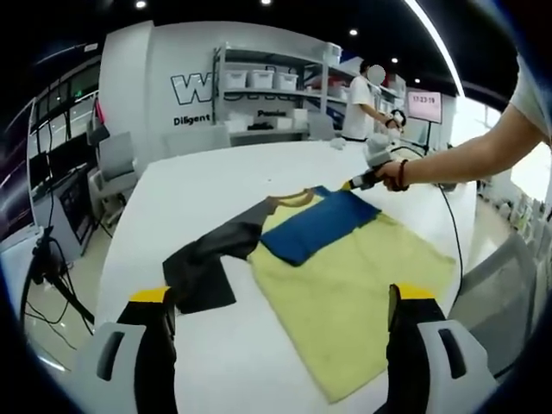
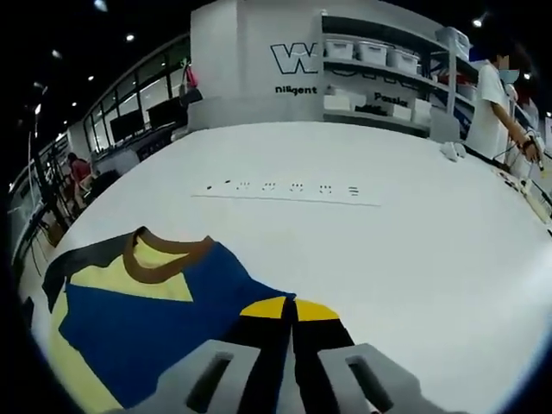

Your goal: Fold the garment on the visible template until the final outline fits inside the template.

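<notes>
While right gripper (image 2: 289, 315) fingers pinch blue folded sleeve of yellow cotton T-shirt (image 1: 345, 293) flat on white worktop (image 2: 414, 259), left gripper (image 1: 285, 315) fingers gape, ready.

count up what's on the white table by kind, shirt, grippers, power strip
shirt: 1, yellow with a blue sleeve folded over and a dark sleeve spread out
grippers: 2, left gripper with jaws apart, right gripper with jaws together
power strip: 1, lying flat farther back on the table
total: 4
</notes>
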Demonstrator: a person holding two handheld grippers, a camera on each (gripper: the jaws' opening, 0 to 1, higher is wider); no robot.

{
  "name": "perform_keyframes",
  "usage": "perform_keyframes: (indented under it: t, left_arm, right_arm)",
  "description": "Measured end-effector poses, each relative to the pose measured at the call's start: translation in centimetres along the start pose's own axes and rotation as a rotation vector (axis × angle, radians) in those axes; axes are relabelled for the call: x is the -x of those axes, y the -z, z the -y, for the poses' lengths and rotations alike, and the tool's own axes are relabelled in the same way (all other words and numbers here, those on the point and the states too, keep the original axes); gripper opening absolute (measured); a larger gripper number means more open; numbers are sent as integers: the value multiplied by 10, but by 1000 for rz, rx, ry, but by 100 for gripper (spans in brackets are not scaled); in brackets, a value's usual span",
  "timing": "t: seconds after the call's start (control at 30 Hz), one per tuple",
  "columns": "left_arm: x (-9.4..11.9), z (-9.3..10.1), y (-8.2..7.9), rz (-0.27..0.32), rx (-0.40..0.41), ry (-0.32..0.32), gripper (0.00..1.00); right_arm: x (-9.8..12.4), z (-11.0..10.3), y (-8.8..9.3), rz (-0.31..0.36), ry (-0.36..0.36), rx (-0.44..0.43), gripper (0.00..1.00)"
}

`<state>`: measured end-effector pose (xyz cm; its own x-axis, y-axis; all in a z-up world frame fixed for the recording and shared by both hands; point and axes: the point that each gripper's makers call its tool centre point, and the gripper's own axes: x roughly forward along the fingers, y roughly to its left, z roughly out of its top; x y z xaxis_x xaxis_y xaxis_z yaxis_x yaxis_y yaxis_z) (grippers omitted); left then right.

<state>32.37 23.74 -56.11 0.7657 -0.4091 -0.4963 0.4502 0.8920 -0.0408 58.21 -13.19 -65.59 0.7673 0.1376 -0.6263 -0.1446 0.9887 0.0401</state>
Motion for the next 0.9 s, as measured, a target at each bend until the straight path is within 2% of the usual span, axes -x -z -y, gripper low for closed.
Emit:
perform_keyframes:
  t: [0.1, 0.3, 0.37, 0.4, 0.47, 0.7, 0.9]
  left_arm:
    - [0, 0, 0, 2, 0, -1, 97]
    - [1, 1, -1, 3, 0, 1, 97]
    - [1, 0, 0, -2, 1, -2, 97]
    - [1, 0, 1, -6, 3, -5, 97]
    - [1, -1, 2, -10, 8, -11, 97]
    - [2, -2, 2, -9, 10, -13, 97]
    - [1, -8, 5, -17, 34, -33, 94]
  right_arm:
    - [3, 0, -5, 39, 16, -57, 0]
    - [6, 1, -6, 54, 18, -111, 0]
    - [3, 5, -2, 44, 21, -133, 0]
    - [2, 9, 5, 26, 31, -190, 0]
    - [1, 14, 11, 13, 47, -228, 0]
    - [0, 17, 15, 1, 54, -221, 0]
    - [1, 17, 8, 17, 46, -176, 0]
